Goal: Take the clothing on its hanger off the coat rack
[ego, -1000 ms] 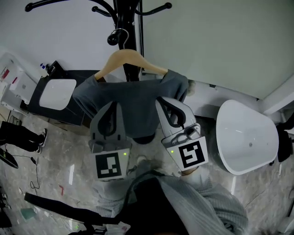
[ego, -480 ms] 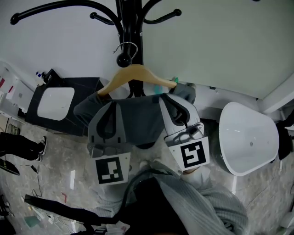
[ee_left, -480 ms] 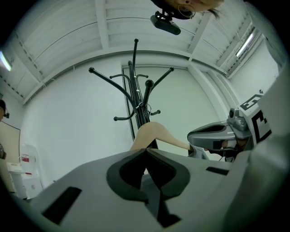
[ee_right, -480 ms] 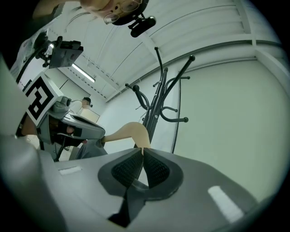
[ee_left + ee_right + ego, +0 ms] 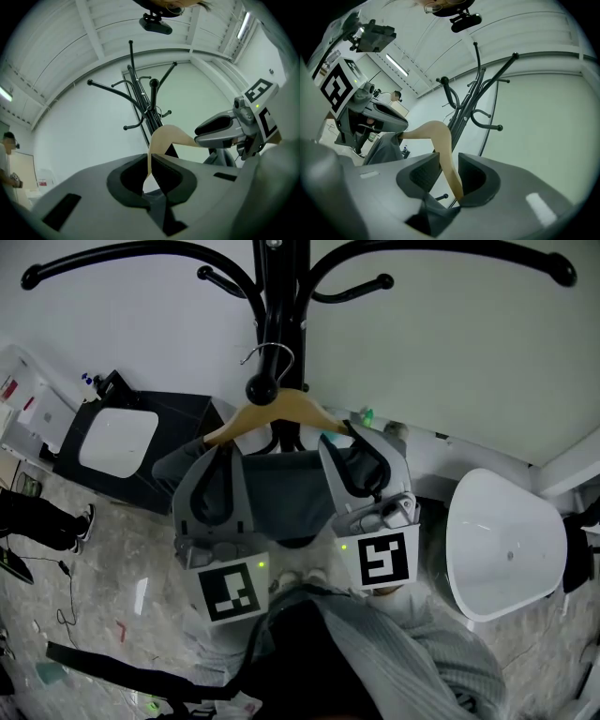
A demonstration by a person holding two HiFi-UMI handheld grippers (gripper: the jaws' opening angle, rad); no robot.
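A wooden hanger (image 5: pixel 277 413) carries grey clothing (image 5: pixel 281 498) in front of the black coat rack (image 5: pixel 281 296). Its metal hook (image 5: pixel 270 357) loops just behind a ball-tipped peg (image 5: pixel 261 390) of the rack. My left gripper (image 5: pixel 217 448) is shut on the hanger's left arm (image 5: pixel 154 140) and the cloth over it. My right gripper (image 5: pixel 352 435) stands at the right arm (image 5: pixel 444 150); its jaws are opening, with the wood between them and a gap on the left side. The left gripper view shows the right gripper (image 5: pixel 220 131) across the hanger.
A white tub-shaped object (image 5: pixel 506 540) stands on the floor at the right. A black stand with a white tray (image 5: pixel 117 442) is at the left, and a person's legs (image 5: pixel 37 521) beyond it. The wall is right behind the rack.
Both grippers and the hanger have moved closer in under the rack's arms, and the hook now sits behind the ball-tipped peg. The right gripper's jaws have parted from the hanger's arm.
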